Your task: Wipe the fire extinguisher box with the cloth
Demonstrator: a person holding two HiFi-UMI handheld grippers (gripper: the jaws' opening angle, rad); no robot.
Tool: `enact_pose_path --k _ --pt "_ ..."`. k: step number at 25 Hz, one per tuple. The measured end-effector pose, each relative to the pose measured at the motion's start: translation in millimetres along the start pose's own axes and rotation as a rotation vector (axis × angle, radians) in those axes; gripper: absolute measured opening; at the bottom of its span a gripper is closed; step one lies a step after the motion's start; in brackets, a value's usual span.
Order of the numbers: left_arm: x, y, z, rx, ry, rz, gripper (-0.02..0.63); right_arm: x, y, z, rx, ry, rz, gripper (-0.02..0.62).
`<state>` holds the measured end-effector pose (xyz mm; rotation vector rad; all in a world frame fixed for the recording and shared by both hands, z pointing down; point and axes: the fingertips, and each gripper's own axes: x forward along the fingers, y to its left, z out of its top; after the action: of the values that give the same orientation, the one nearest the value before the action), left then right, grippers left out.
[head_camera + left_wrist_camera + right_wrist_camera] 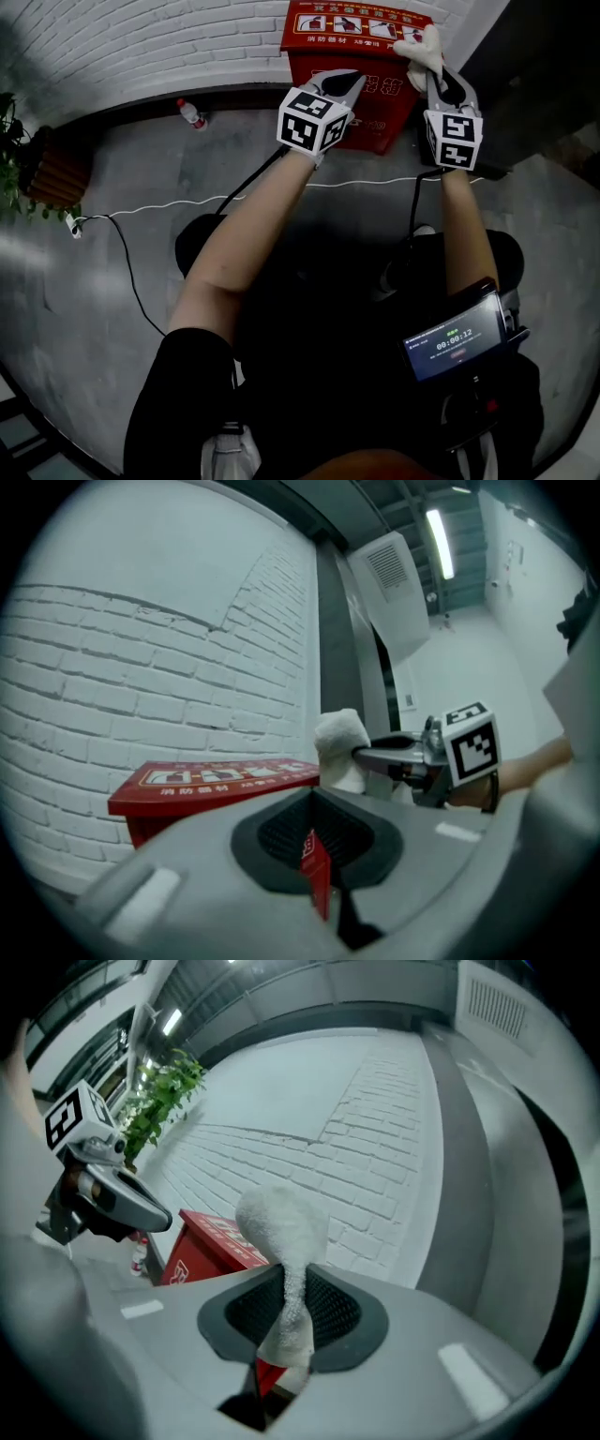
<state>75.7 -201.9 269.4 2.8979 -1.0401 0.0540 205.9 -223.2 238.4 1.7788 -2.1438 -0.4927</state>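
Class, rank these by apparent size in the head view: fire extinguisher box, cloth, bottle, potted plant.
1. fire extinguisher box
2. potted plant
3. cloth
4. bottle
The cloth is nearer the camera, which flatters it.

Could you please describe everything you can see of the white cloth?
The cloth is white and fluffy, like terry towelling. The right claw is shut on its lower part, so it narrows between the jaws, bulges into a rounded wad above them and leaves a short tail below. In the head view it sits over the right end of the red fire extinguisher box lid. Whether it presses on the lid cannot be told.
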Motion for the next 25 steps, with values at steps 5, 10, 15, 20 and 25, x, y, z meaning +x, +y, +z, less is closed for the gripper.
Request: enact_pose_path --k 5,10,15,20,25 --pt "32 -9 -13 -0.035 -0.001 0.000 0.002 -2 5 -28 -0.280 0.020 -0.204 0.072" --pt "52 -6 -47 -0.052 0.046 0.021 0.002 27 31 -85 -0.430 0.101 -0.158 0.074" --pt "69 0 -70 -0.064 0.064 0.015 0.002 50 42 -100 -0.540 0.112 -0.116 0.074" --pt "83 10 -84 -0.056 0.070 0.011 0.002 67 42 -101 -0.559 0.118 -0.083 0.074" --pt "93 8 -100 -0.067 0.081 0.003 0.002 67 50 -109 -0.557 0.138 -0.022 0.072"
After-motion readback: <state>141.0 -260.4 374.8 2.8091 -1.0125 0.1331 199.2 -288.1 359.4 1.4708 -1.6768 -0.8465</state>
